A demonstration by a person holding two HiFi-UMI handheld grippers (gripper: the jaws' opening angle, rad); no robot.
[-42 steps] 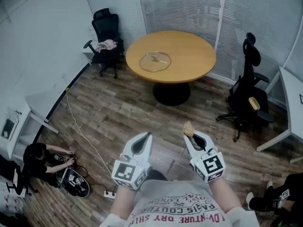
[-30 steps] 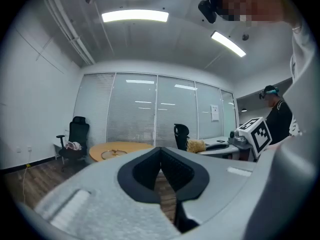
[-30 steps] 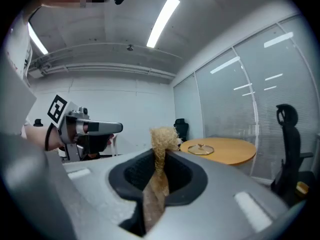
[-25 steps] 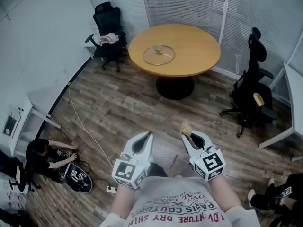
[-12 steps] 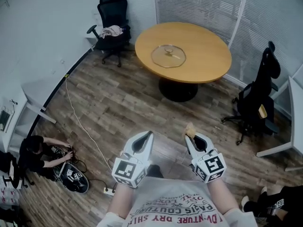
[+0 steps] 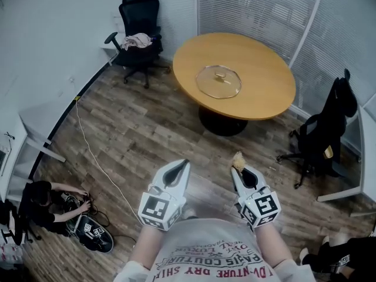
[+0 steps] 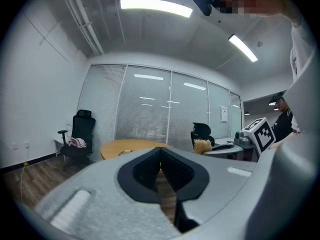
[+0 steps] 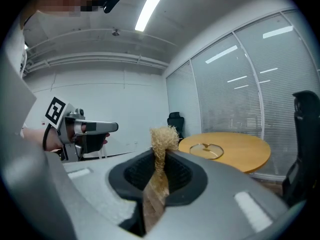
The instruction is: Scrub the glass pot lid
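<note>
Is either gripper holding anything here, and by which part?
The right gripper is shut on a tan scrubber, clamped by its flat lower part, tuft sticking out past the tips. The left gripper is shut and empty.

- The left claw point(image 6: 184, 163) and the right claw point(image 6: 237, 170) are held side by side above the wooden floor point(image 6: 147, 134), both pointing toward the round table point(image 6: 264, 63).
- The left claw's tips meet with nothing between them.
- A tan scrubber point(image 6: 238, 161) sticks out of the right claw's tip.
- The glass pot lid point(image 6: 218, 81) lies flat on the table, knob up, well ahead of both claws.
- A black office chair point(image 6: 138, 16) stands far ahead-left of the left claw.
- A person point(image 6: 38, 201) crouches on the floor, left of the left claw.
</note>
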